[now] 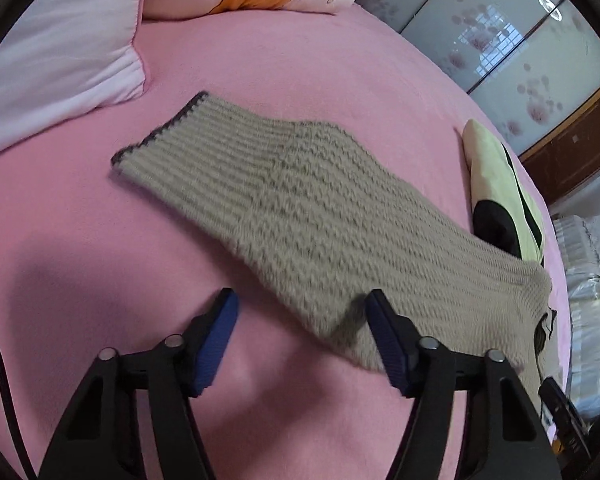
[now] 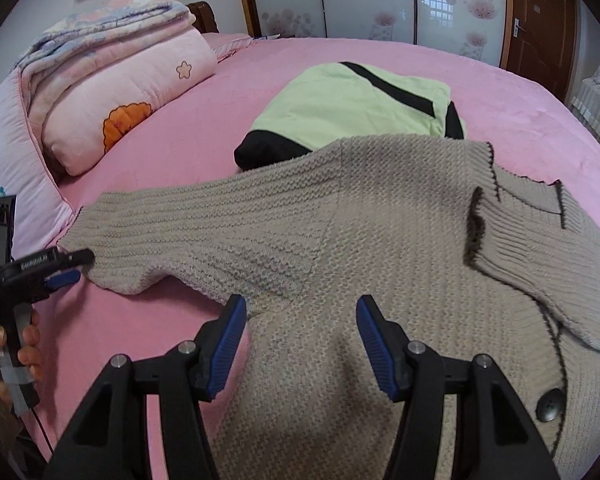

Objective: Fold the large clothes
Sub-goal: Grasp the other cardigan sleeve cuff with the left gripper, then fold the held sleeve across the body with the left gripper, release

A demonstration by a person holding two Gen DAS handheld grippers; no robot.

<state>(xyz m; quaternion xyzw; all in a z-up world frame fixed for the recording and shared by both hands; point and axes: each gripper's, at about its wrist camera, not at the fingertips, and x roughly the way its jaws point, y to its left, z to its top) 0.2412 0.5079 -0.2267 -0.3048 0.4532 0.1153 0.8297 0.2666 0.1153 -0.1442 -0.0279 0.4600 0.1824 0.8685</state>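
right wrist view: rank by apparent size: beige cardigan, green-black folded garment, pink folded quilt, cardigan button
1. beige cardigan, though nearness to the camera inflates it
2-3. pink folded quilt and green-black folded garment look alike; not ranked
4. cardigan button

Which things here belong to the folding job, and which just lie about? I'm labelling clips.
Job:
beige knitted cardigan
its outstretched sleeve
left gripper
right gripper

Lying about:
folded green-and-black garment
rolled pink floral quilt
pink bedsheet

A beige knit cardigan (image 2: 380,248) with dark trim lies flat on the pink bed (image 2: 520,92), one sleeve (image 1: 260,184) stretched sideways.
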